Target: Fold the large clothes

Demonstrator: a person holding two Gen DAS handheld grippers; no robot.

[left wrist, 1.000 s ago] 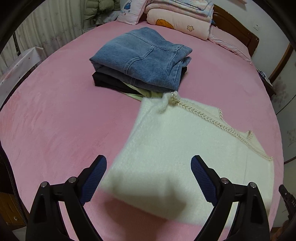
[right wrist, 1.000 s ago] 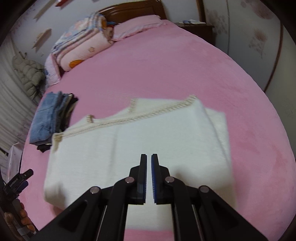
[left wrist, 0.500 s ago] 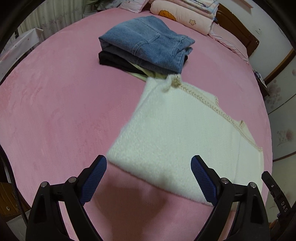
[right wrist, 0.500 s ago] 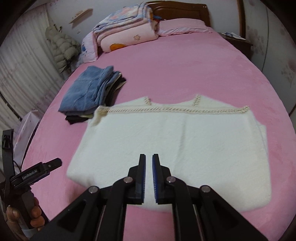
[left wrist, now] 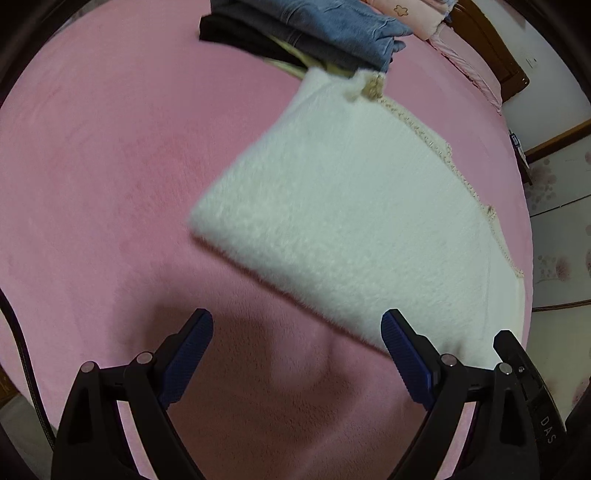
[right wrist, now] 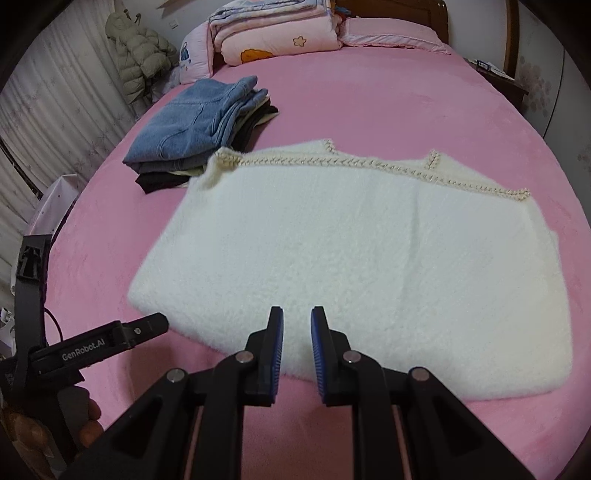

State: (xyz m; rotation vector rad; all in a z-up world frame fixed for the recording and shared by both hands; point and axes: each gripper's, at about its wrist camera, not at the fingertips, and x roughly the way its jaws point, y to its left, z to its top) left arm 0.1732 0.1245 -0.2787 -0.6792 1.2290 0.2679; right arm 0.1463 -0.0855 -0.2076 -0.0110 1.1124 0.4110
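A fluffy white garment (right wrist: 354, 251) with braided beige trim lies folded flat on the pink bed (right wrist: 369, 103); it also shows in the left wrist view (left wrist: 354, 221). My left gripper (left wrist: 297, 339) is wide open and empty, just before the garment's near edge. My right gripper (right wrist: 297, 332) has its jaws slightly apart with nothing between them, hovering at the garment's near edge. The left gripper also shows at the left of the right wrist view (right wrist: 147, 326).
A stack of folded clothes with blue jeans on top (right wrist: 199, 122) sits beside the garment's far left corner, also in the left wrist view (left wrist: 314, 26). Folded pink quilts and pillows (right wrist: 280, 33) lie at the headboard. A nightstand (right wrist: 495, 74) stands at the right.
The right gripper, shut before, has opened slightly and drawn back to the garment's near edge. The left gripper has also pulled back off the garment and stayed open.
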